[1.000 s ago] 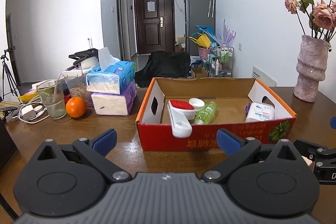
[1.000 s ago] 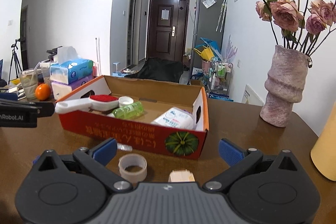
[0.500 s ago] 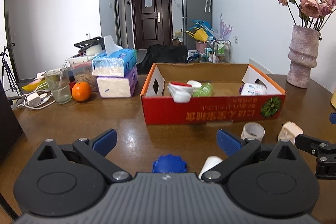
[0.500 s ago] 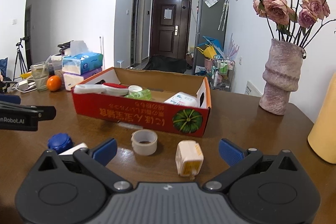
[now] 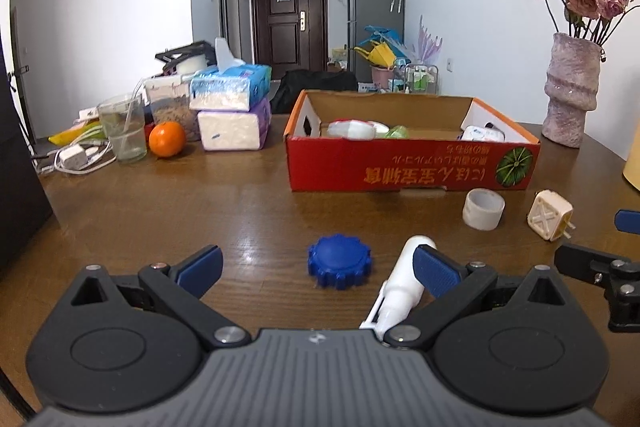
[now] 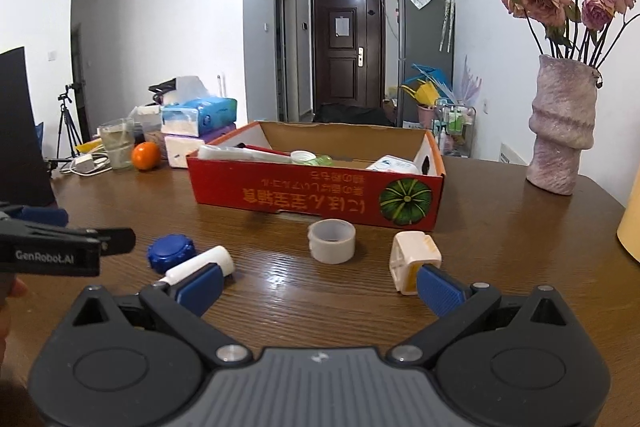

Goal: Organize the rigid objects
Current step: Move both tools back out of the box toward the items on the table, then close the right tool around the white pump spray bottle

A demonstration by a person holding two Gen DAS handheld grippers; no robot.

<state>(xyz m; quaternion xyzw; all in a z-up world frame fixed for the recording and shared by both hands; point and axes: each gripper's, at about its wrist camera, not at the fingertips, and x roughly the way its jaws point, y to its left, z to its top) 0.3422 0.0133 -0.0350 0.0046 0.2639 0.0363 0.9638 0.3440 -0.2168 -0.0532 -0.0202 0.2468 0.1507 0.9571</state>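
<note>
So both grippers sit low over the desk point(image 5: 120, 203) with jaws spread wide, nothing pinched. The left gripper point(image 5: 318, 269) has the blue cap point(image 5: 339, 261) lying flat between its fingers, and the white tube point(image 5: 404, 285) rests right against its right finger, at about 1 o'clock from the camera.

From the right gripper point(image 6: 320, 285), the cream plug adapter point(image 6: 414, 261) sits at 1 o'clock, just touching the right finger from what I can tell. The tape roll point(image 6: 331, 241) is at 12, a bit further out.

Behind those is the red cardboard box point(image 6: 316, 197), with a lint brush, a green bottle and a white packet in it.

Way back at 10 o'clock: orange point(image 6: 146, 155), glass point(image 6: 116, 143), stacked tissue packs point(image 6: 198, 131). Pink vase point(image 6: 562, 125) at 2 o'clock.
</note>
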